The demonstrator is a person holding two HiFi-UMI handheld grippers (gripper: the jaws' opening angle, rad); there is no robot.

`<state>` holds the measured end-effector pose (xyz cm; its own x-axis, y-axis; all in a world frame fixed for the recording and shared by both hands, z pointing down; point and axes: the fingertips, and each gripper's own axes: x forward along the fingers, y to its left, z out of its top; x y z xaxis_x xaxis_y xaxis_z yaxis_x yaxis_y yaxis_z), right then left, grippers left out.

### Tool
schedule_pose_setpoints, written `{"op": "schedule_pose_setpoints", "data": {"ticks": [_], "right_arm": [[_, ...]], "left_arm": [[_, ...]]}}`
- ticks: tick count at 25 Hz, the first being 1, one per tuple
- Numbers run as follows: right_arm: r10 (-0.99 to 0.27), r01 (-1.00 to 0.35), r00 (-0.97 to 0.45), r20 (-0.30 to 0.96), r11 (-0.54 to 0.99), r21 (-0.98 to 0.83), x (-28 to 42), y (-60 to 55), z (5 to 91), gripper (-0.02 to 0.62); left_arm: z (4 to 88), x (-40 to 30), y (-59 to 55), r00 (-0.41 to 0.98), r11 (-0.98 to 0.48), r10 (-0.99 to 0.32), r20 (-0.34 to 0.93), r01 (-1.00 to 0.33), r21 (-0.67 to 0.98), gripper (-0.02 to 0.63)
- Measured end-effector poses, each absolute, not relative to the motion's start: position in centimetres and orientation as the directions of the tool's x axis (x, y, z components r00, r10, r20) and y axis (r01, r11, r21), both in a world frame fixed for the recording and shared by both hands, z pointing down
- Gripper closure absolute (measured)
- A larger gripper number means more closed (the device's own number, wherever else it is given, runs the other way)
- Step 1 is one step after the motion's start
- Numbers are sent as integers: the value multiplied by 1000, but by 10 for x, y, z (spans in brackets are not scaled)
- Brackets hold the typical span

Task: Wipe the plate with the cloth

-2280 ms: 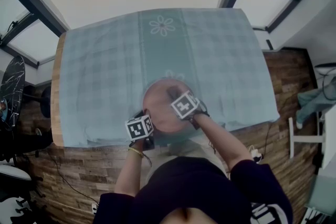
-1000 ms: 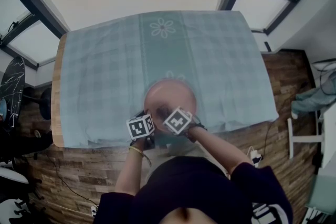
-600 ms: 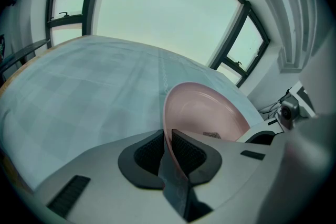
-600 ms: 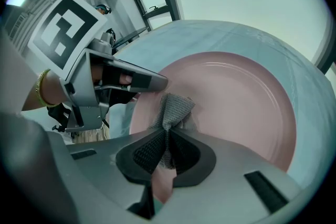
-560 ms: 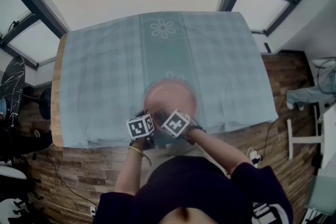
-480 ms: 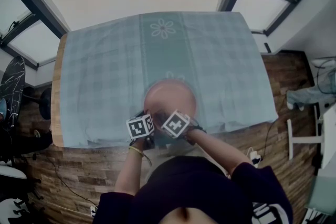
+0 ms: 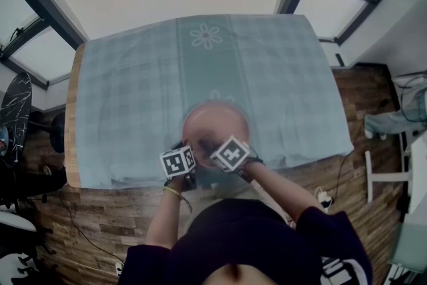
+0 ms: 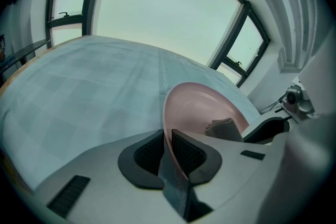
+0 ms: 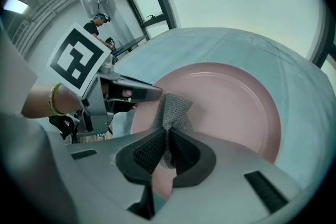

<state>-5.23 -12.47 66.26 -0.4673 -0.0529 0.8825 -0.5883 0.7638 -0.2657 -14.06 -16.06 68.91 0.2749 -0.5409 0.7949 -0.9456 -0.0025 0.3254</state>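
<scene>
With the left tool (image 8: 167, 145) pinching the near rim of the plate (image 7: 220, 118), low centre on the bench (image 7: 127, 90), the right tool (image 9: 167, 148), clamped on the cloth (image 9: 172, 107), has swept from the far side to that rim, so wiping seems well underway

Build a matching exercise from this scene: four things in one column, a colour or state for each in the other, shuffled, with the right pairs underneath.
Things
1. plate
2. cloth
3. left gripper
4. tablecloth

Colour or state
A. checked, pale blue-green
B. shut on the plate's rim
C. pink
D. grey, pinched in the right gripper

Pairs: 1-C, 2-D, 3-B, 4-A
</scene>
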Motion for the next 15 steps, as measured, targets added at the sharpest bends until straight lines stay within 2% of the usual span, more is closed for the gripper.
{"op": "schedule_pose_setpoints", "data": {"ticks": [10, 15], "right_arm": [[-156, -662, -413, 897, 728, -178, -11, -170, 654, 563], [-130, -683, -352, 927, 713, -159, 9, -177, 656, 563]], "left_arm": [[689, -139, -161, 281, -7, -541, 793, -944, 330, 549], [690, -139, -161, 289, -10, -536, 793, -942, 337, 549]]}}
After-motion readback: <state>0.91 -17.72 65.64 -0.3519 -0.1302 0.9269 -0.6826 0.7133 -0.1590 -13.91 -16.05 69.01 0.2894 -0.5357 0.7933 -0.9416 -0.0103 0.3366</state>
